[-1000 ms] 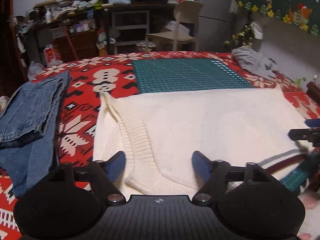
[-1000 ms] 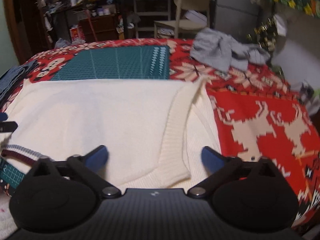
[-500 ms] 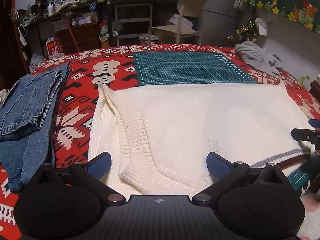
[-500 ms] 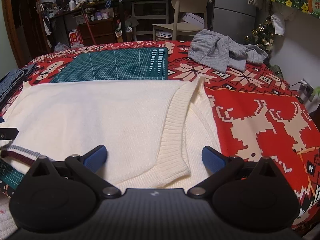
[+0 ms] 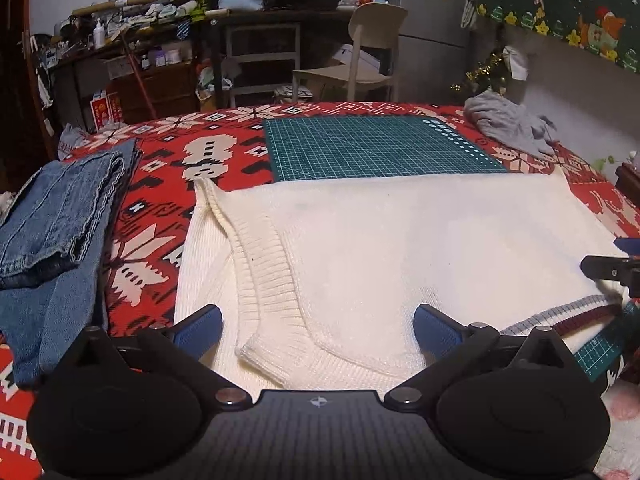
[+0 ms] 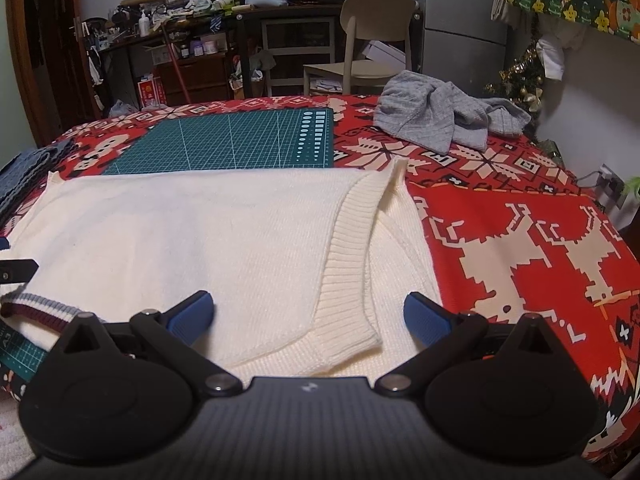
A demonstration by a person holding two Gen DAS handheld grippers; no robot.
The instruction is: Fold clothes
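Red patterned cloth (image 5: 168, 160) covers a table. Across its near middle lies a cream sweater (image 5: 400, 240), both ribbed cuffs folded onto the body, probably mid-fold. Left gripper (image 5: 318, 322) and right gripper (image 6: 308, 312) hang spread above each near cuff, pinching nothing. Only the left view shows folded jeans (image 5: 52, 220) clearly; the right shows a crumpled grey top (image 6: 432, 120) best.

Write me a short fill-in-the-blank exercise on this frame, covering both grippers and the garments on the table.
1. Both the left gripper and the right gripper have jaws that are ____.
2. The cream sweater covers the near edge of the green ____.
3. The crumpled garment at the far right is ____ in colour.
4. The folded jeans lie to the sweater's ____.

Missing words: open; cutting mat; grey; left
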